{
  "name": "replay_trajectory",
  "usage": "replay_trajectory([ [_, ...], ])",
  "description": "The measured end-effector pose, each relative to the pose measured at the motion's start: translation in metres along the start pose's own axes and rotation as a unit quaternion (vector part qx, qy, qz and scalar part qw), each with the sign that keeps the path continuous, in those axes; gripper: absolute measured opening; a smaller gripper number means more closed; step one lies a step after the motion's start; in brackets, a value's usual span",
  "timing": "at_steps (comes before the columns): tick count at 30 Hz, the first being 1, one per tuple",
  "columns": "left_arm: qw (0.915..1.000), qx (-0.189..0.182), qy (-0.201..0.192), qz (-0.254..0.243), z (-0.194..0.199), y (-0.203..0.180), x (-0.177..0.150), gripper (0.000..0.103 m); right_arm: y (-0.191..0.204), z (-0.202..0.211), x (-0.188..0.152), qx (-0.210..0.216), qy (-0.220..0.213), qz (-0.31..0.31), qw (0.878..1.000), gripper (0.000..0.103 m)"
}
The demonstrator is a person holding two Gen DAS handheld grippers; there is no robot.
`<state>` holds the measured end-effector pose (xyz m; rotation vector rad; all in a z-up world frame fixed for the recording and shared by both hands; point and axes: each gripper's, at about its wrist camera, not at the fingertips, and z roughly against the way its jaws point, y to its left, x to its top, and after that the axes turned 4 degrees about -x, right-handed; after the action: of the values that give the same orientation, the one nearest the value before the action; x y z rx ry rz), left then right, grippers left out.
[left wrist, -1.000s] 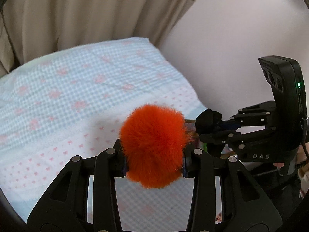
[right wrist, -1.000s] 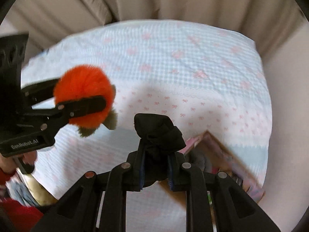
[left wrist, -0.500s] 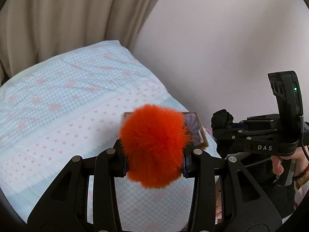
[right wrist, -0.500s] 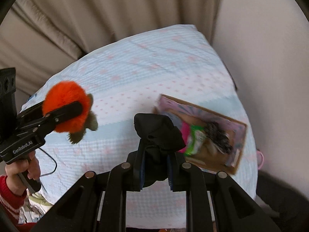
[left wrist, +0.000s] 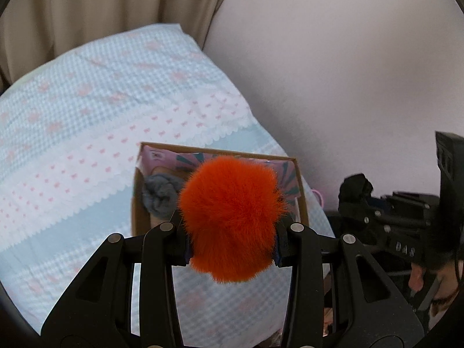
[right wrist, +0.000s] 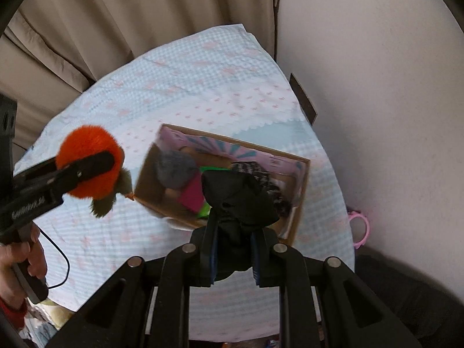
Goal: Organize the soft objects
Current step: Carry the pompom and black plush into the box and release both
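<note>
My left gripper (left wrist: 230, 237) is shut on a fluffy orange plush (left wrist: 230, 217) and holds it in the air above a cardboard box (left wrist: 300, 185) on the bed. The plush also shows in the right wrist view (right wrist: 87, 162), left of the box (right wrist: 150, 185). My right gripper (right wrist: 233, 258) is shut on a bunched black cloth (right wrist: 237, 197), held above the box's near side. It appears in the left wrist view (left wrist: 355, 191) to the right of the bed. The box holds a grey soft ball (right wrist: 174, 168), pink, green and patterned dark items.
The bed has a light blue and white cover with pink bows (right wrist: 185, 87). Beige curtains (right wrist: 116, 14) hang behind it and a pale wall (right wrist: 377, 87) runs along its right side. A pink ring-shaped thing (right wrist: 359, 226) lies by the wall below the bed's edge.
Both grippers have swung to the right with their loads held. The cardboard box has come fully into view under them, and the wall now fills the right side.
</note>
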<state>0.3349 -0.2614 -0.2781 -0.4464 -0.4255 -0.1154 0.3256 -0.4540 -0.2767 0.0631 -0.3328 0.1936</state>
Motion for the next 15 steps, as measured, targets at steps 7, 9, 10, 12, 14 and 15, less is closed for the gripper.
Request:
replay_trajectory([
  [7,0.9986,0.034,0.038,0.013,-0.067,0.008,0.015,0.035,-0.024,-0.051,-0.001,0.025,0.025,-0.021,0.999,0.017],
  [9,0.9978,0.042,0.050,0.017,-0.084,0.012,0.019,0.035,-0.029,-0.069,-0.002,0.027,0.036,-0.023,0.999,0.017],
  [10,0.9973,0.045,0.055,0.020,-0.092,0.015,0.022,0.035,-0.031,-0.077,-0.002,0.031,0.040,-0.026,0.998,0.017],
  [12,0.9962,0.050,0.067,0.023,-0.111,0.020,0.028,0.035,-0.035,-0.095,-0.002,0.041,0.049,-0.032,0.997,0.017],
  [14,0.9952,0.056,0.078,0.020,-0.127,0.025,0.033,0.035,-0.038,-0.110,0.000,0.042,0.057,-0.036,0.997,0.017],
  [15,0.9946,0.059,0.083,0.018,-0.134,0.027,0.036,0.035,-0.038,-0.116,0.001,0.045,0.058,-0.037,0.997,0.017],
])
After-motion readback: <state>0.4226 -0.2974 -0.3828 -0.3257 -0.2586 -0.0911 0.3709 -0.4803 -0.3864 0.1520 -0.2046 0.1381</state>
